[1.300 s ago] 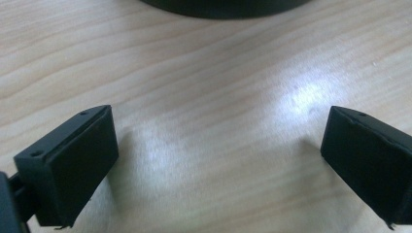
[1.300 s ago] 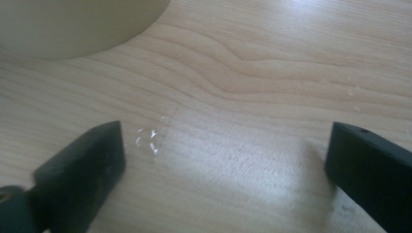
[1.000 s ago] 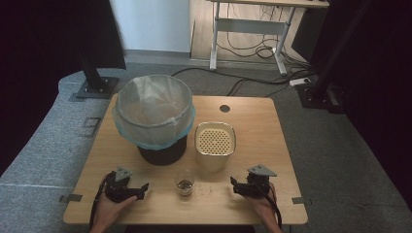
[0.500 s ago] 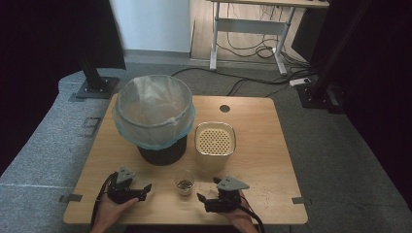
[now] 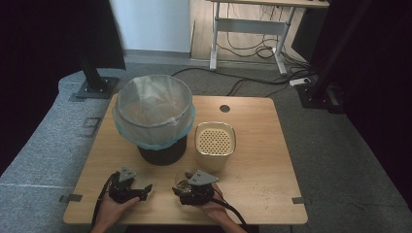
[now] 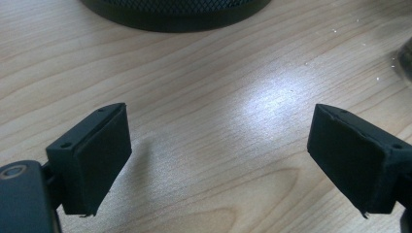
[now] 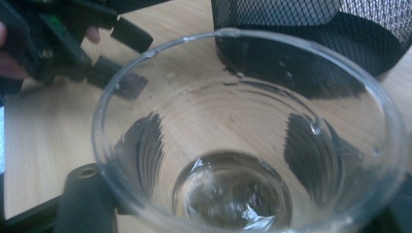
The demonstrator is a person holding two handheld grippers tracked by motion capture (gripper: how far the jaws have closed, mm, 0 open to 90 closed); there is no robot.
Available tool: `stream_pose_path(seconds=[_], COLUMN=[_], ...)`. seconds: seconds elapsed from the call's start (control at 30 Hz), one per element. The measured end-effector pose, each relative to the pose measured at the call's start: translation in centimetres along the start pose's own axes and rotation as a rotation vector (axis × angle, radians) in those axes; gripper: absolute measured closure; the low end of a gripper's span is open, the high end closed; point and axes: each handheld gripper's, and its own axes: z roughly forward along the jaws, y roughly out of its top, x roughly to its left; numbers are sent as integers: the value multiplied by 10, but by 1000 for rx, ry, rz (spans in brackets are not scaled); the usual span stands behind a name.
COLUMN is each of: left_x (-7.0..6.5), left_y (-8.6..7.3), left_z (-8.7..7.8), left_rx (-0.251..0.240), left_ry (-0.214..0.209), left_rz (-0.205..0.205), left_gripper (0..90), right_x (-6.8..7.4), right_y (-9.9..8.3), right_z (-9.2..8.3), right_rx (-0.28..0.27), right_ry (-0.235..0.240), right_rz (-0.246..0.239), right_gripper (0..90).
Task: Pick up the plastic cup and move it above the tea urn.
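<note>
A small clear glass [image 5: 183,183] stands on the wooden table [image 5: 257,165] near the front edge, in front of the bin. My right gripper [image 5: 183,188] has it between its jaws. In the right gripper view the glass [image 7: 243,194] is seen from above its rim, with a dark pad pressed on each side of the wall; the right gripper [image 7: 228,145] has just been closing onto it. My left gripper [image 5: 145,189] lies to the left of the glass, held by a hand. Its jaws [image 6: 218,155] stand wide open over bare wood.
A black mesh bin [image 5: 154,114] lined with a pale blue bag stands behind the grippers, its base close in the left gripper view [image 6: 175,9]. A cream container with a perforated top [image 5: 215,143] sits to its right. The left gripper [image 7: 73,48] also appears beyond the glass.
My right gripper has travelled left along the front of the table, from the right side to the glass, and closed around it. The left gripper has stayed put.
</note>
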Motion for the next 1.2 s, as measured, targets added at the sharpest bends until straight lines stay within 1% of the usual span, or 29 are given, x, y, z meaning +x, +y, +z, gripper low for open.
stream_pose_path(seconds=[0.03,0.1,0.13,0.2,0.27,0.33,0.37,0.4,0.43,0.47,0.5,0.6,0.7,0.73,0.83,0.87,0.93,1.0,1.03,1.07,1.1,1.13,1.2], left_x=[0,0,-1,-1,0,1,1,1,2,2,2,2,1,1,1,1,1,2,2,3,3,3,4], left_y=[0,0,-1,-1,-1,-1,-1,-1,-1,-1,-1,0,0,0,0,0,0,0,0,0,0,0,0], left_z=[0,-1,-1,-2,-2,-2,-2,-2,-2,-2,-1,0,0,0,1,1,1,1,1,1,1,1,1], left_rx=[0,0,-1,-2,-1,0,0,0,-1,0,3,12,16,15,18,19,21,18,17,16,17,17,20], left_ry=[0,-2,-2,-3,-4,-5,-6,-6,-7,-6,-7,-10,-15,-16,-17,-17,-19,-20,-20,-19,-19,-19,-22], left_rz=[0,1,2,2,0,-2,-4,-6,-9,-11,-12,-14,-11,-12,-12,-13,-16,-19,-21,-22,-24,-25,-27], left_gripper=[84,85,85,85,85,85,86,86,86,92,94,94,94,94,97,99,99,99,101,101,103,103,103], right_x=[0,0,0,-1,-3,-7,-11,-11,-13,-16,-18,-26,-35,-40,-54,-59,-70,-80,-88,-88,-98,-98,-106], right_y=[0,2,3,3,7,14,21,21,24,28,32,45,57,62,75,79,85,92,98,98,105,105,111], right_z=[0,3,0,-3,-13,-30,-47,-47,-54,-66,-73,-104,-126,-135,-150,-153,-159,-161,-162,-162,-160,-160,-158], right_rx=[0,-2,3,-6,-35,-65,-99,-99,-116,-136,-145,-194,-221,-228,-236,-240,-255,-267,-272,-272,-272,-272,-268], right_ry=[0,-4,-2,-4,-1,-6,-13,-13,-16,-25,-30,-62,-92,-107,-148,-162,-169,-182,-199,-199,-223,-223,-241], right_rz=[0,-4,-14,-11,2,2,20,20,25,28,35,43,38,38,39,43,68,80,80,80,75,75,68], right_gripper=[309,337,358,365,372,375,377,377,379,380,380,381,382,382,382,382,383,383,383,383,383,383,383])
